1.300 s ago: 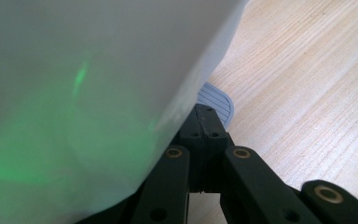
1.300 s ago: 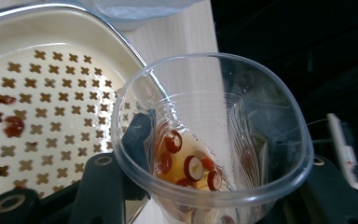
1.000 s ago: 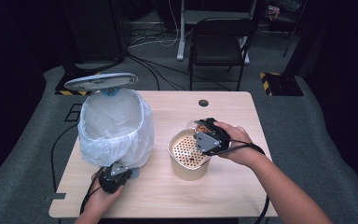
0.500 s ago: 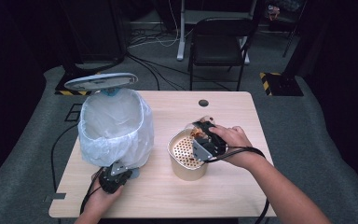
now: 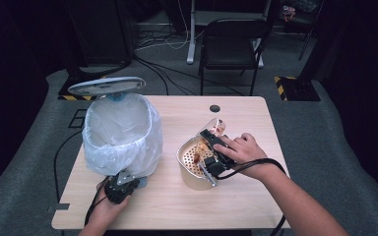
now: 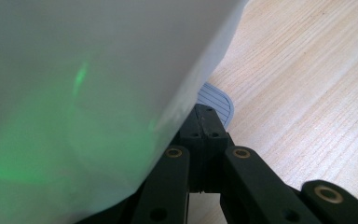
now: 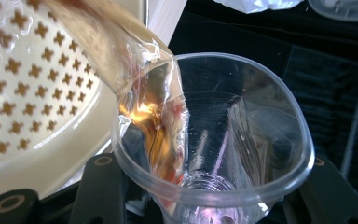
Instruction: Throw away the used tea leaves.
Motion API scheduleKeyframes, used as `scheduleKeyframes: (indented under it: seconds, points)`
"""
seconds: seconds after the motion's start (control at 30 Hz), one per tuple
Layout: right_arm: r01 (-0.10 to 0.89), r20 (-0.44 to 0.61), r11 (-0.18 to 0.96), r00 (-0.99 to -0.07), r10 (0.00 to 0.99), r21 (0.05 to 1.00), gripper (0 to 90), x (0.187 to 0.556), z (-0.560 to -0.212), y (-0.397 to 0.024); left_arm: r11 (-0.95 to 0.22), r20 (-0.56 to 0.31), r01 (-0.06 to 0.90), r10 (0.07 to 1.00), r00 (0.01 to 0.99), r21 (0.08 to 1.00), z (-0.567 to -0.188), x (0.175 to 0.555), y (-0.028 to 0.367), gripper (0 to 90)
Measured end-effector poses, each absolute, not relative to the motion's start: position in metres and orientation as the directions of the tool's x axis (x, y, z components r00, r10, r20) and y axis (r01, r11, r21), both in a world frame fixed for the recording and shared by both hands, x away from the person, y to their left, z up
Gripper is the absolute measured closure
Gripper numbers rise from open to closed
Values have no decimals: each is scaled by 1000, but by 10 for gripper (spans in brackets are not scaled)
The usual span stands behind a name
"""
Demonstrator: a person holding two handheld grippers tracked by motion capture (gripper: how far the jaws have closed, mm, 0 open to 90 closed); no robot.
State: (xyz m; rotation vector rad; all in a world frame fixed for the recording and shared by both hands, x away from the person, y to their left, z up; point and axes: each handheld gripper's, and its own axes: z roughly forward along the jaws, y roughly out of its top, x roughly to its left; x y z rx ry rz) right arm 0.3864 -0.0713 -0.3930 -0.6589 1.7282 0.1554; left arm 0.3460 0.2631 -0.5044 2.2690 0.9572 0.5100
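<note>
A clear plastic cup (image 7: 242,140) lies tilted between the jaws of my right gripper (image 7: 212,196), which is shut on it. A crumpled clear film (image 7: 144,98) wet with orange-brown liquid hangs out of the cup's mouth. In the high view my right gripper (image 5: 211,155) holds the cup (image 5: 216,127) over the far rim of a cream strainer bowl (image 5: 189,172) with star-shaped holes. My left gripper (image 6: 204,122) is shut, its tips touching the grey ribbed pedal (image 6: 218,99) at the foot of a bin lined with a white bag (image 5: 120,132). That gripper (image 5: 120,188) is at the bin's near side.
The bin's grey lid (image 5: 106,86) stands raised behind the bag. The wooden table (image 5: 256,211) has a cable hole (image 5: 214,108) near its far edge. A black chair (image 5: 231,44) and floor cables lie beyond the table.
My right hand has sunk a little and come nearer, bringing the cup lower over the strainer bowl. The left hand and the bin have stayed put.
</note>
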Motion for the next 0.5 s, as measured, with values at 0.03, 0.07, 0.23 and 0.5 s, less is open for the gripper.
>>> scheduleKeyframes:
  seconds: [0.03, 0.07, 0.23, 0.5]
  points:
    - [-508, -926, 816, -88, -367, -275, 485, 386, -393, -71, -548, 108, 503, 740, 664, 668, -504, 346, 263, 900]
    - [-503, -924, 814, -73, -376, -292, 485, 385, -395, -72, -548, 108, 503, 740, 664, 669, -504, 346, 263, 900]
    - [-484, -894, 776, 33, -446, -404, 486, 383, -397, -72, -548, 108, 503, 740, 664, 669, -504, 346, 263, 900]
    - [-498, -881, 752, 52, -471, -432, 486, 383, -410, -76, -548, 108, 503, 740, 663, 668, -504, 346, 263, 900]
